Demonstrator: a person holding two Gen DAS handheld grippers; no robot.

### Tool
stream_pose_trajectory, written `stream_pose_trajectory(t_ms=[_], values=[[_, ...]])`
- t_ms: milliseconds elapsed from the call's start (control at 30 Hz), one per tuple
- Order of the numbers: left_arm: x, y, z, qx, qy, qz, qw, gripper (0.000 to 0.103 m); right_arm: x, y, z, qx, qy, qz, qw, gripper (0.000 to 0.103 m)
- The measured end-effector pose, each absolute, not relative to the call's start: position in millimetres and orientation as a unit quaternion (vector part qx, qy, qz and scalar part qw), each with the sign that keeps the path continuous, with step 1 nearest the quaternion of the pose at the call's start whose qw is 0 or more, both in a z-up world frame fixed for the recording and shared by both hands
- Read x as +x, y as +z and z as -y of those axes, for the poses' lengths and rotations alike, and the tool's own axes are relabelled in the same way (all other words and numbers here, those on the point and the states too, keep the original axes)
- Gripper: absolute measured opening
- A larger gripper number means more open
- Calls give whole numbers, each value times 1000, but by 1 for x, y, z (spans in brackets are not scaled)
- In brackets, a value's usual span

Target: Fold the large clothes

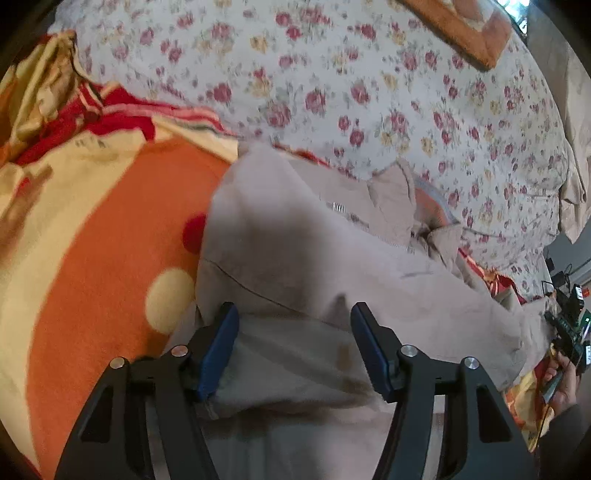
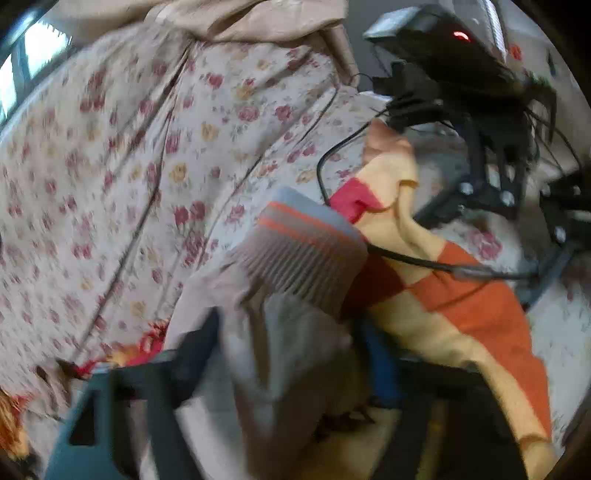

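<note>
Jacket [image 1: 295,266], beige, lies on the orange blanket [image 1: 110,258] over a floral sheet [image 1: 369,92], its long axis running from near left to far right. Left gripper [image 1: 294,314] stands released, fabric between its pads. Right gripper [image 2: 288,332] straddles the sleeve, ribbed cuff [image 2: 306,251] pointing away near a black cable [image 2: 406,258]; blur hides whether it grips.

No text, label, brand or number can be read in either view. In the left wrist view, a few small dark marks sit on the cream part of the orange, red and cream fleece blanket [image 1: 92,229], at the far left, but they are too blurred to tell as letters. At the right edge of that view, a small white-and-red patch shows on the black device [image 1: 570,317] held in a hand, also too small to read. In the right wrist view, a red light glows on the black equipment [image 2: 461,36] at the far right; it forms no readable sign.
</note>
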State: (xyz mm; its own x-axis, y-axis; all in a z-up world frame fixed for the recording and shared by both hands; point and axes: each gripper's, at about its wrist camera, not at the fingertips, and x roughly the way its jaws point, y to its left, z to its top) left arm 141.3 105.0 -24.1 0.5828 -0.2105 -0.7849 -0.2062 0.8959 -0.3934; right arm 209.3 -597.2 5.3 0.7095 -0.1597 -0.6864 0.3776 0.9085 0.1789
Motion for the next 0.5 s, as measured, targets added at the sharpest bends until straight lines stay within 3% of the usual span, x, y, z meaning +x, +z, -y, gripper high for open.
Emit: stream_pose_trajectory(t_ms=[33,200,500], values=[[140,-17,-107,-219,10,-445,868,49,205,8,594,155,-151,-341,915,33],[126,22,-143,-194,89,-381,900,49,180,44,560,128,-149,-286,938,20],[69,61,-236,-111,353,-336,866,49,159,142,391,102,-43,-230,967,20]])
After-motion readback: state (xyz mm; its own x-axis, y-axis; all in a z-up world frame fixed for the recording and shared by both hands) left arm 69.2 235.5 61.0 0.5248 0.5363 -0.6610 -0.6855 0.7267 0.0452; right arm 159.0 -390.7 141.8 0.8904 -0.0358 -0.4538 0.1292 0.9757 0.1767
